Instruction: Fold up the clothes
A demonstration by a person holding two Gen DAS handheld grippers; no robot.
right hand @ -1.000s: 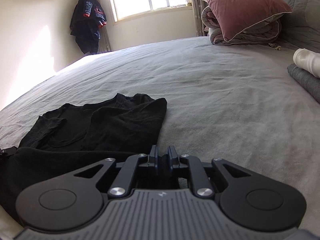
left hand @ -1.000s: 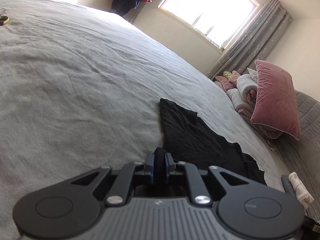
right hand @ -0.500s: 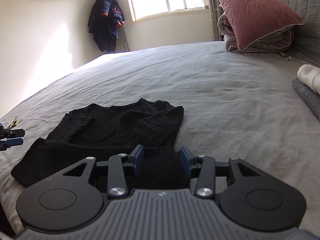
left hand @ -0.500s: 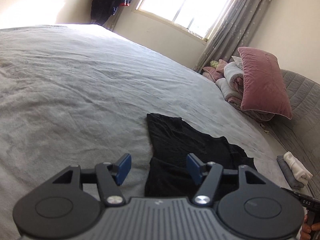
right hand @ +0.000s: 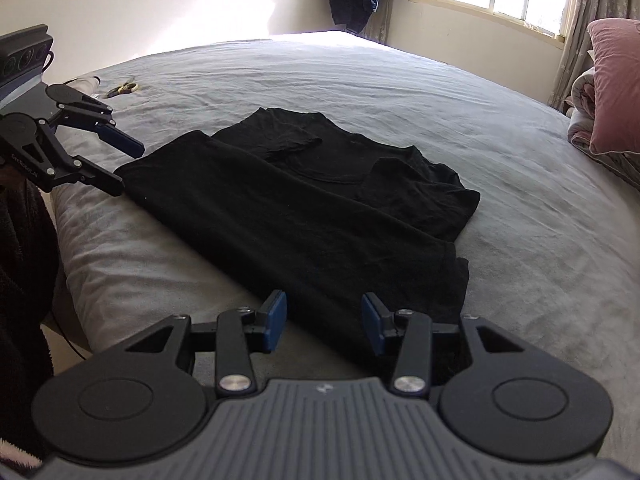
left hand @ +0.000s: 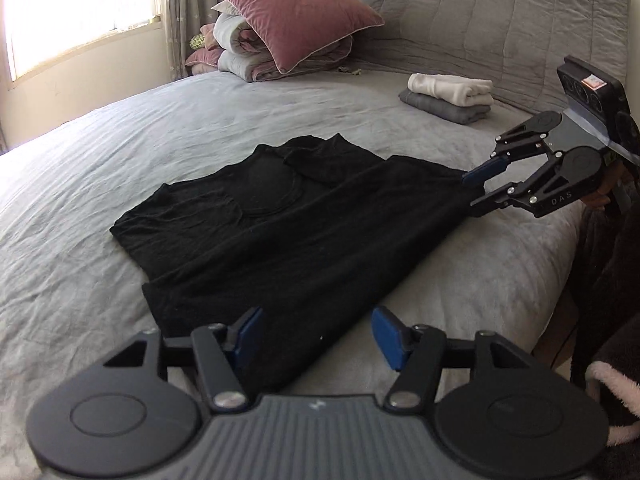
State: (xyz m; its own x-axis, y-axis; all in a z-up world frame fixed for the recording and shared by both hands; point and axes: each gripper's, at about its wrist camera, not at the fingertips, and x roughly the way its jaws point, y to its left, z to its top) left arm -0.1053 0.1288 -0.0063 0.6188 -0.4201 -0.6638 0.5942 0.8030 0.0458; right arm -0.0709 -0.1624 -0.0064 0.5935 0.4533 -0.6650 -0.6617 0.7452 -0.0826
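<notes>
Black shirt [left hand: 288, 232] folded flat

Your own gripper bodies hide the near hem of the black T-shirt [left hand: 288, 232]. The pink pillow [right hand: 618, 84] is cut off by the frame edge, and the small yellow object [right hand: 123, 88] is too tiny to identify.

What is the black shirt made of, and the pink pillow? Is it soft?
The black shirt looks like thin, matte knit, probably cotton jersey: it lies limp and flat with soft creases. The pink pillow looks like velvet, since its plump surface shows a gentle sheen with lighter and darker patches. Both seem soft, though sight alone cannot confirm it.
</notes>
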